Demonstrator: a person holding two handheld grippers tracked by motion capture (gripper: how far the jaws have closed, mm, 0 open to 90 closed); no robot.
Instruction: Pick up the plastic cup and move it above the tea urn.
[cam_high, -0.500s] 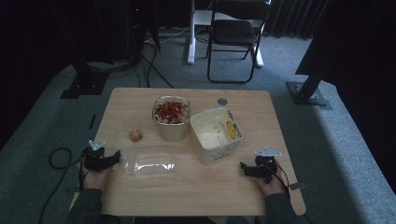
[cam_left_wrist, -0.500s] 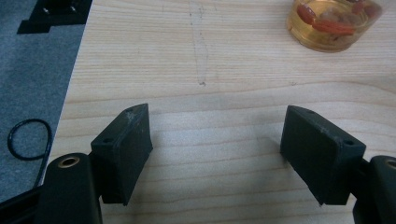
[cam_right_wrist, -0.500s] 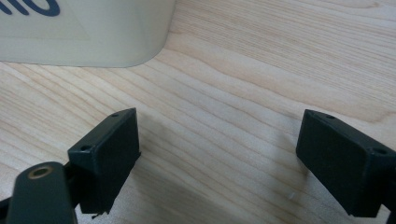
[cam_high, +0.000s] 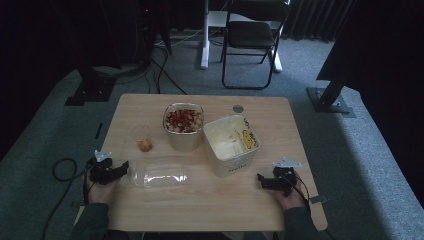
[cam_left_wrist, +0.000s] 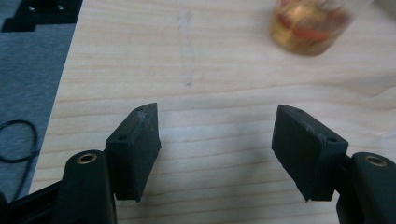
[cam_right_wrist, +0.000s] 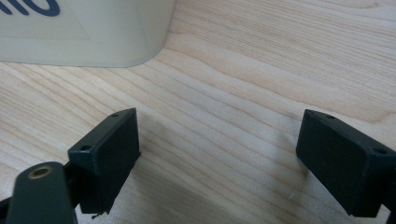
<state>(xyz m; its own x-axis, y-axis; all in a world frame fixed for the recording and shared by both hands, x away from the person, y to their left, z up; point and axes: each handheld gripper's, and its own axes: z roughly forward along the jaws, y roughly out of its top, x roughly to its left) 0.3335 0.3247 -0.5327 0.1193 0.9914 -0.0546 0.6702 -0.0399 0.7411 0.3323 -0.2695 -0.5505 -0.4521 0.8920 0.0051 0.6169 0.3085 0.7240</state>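
My left gripper (cam_high: 119, 169) rests open at the table's near left, its tips close to a clear plastic container (cam_high: 159, 173) that lies flat. In the left gripper view the gripper (cam_left_wrist: 217, 140) holds nothing, and a small clear cup (cam_left_wrist: 308, 23) with orange-brown contents stands ahead to the right. The same cup (cam_high: 144, 142) is left of a tub of mixed nuts and red pieces (cam_high: 183, 121). My right gripper (cam_high: 262, 180) lies open at the near right, a little short of a cream square tub (cam_high: 231, 144). In the right gripper view the gripper (cam_right_wrist: 219, 158) is empty, with the tub's corner (cam_right_wrist: 84, 28) at upper left.
The wooden table (cam_high: 210, 205) has bare room along its near edge between the grippers. A grey round grommet (cam_high: 238, 108) sits near the far edge. A folding chair (cam_high: 252, 35) and stand bases are on the carpet beyond. A black cable (cam_high: 62, 172) loops off the left side.
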